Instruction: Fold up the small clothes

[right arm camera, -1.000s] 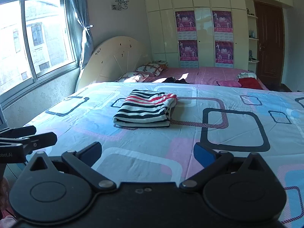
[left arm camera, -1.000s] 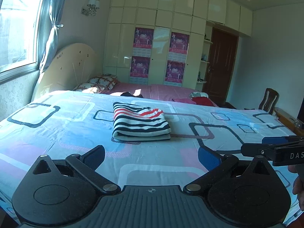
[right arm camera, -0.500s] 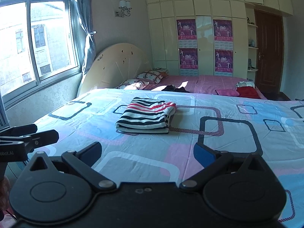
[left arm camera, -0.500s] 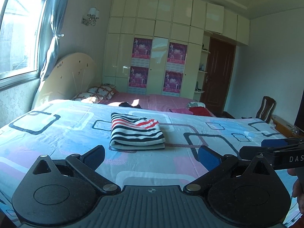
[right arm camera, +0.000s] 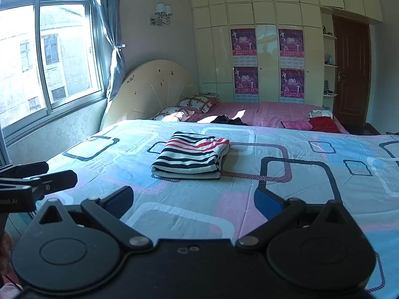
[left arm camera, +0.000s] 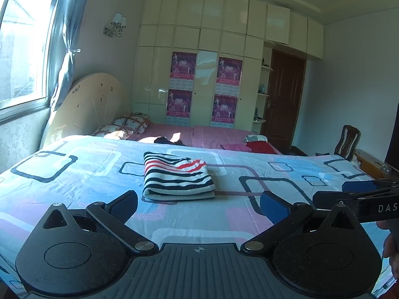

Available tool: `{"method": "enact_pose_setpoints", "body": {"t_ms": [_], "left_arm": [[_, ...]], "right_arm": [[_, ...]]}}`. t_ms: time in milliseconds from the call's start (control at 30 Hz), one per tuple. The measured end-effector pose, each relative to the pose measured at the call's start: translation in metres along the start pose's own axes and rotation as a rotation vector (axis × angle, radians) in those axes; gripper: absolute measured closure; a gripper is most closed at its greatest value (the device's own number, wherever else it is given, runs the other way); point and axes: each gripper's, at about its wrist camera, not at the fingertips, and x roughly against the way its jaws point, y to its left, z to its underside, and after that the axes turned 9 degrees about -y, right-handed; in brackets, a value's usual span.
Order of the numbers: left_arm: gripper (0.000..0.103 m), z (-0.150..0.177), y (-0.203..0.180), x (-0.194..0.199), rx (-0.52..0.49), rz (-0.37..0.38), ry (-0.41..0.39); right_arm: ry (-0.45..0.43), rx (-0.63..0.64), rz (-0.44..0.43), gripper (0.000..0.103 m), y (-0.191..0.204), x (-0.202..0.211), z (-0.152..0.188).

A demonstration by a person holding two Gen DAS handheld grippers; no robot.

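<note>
- One folded striped garment (left arm camera: 177, 180) lies flat on the bed (left arm camera: 74, 174), on the patterned sheet toward the middle, well in from every edge; white with dark stripes, red ones at the far end.
- Left gripper (left arm camera: 198, 205) hangs above the near edge of the bed, jaws spread wide, blue pads (left arm camera: 273, 208) holding nothing, apart from the garment.
- Right gripper (right arm camera: 194, 200) hangs likewise over the near edge, jaws wide and empty, the garment ahead and slightly left of it.
- Each gripper shows in the other's view: the right one at the right side of the left camera, its body lettered "DAS" (left arm camera: 387, 208) before the frame cuts it off; the left one at the left side of the right camera, with mirrored lettering that ends in "obot.AI" (right arm camera: 8, 201).
- Four purple posters (right arm camera: 244, 42) hang on the cream wardrobe (right arm camera: 217, 57) beyond the bed; their print is too small to read.
- Loose clothes (right arm camera: 321, 122), red and pink among them, sit on the pink cover at the far edge.
</note>
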Motion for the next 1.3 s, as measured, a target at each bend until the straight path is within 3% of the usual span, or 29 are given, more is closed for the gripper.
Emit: {"method": "enact_pose_setpoints", "body": {"t_ms": [1300], "left_arm": [[0.000,-0.010,-0.004,-0.003,0.002,0.026,-0.035]], "right_arm": [[-0.021,-0.003,0.009,0.000,-0.002,0.004,-0.005]]}}
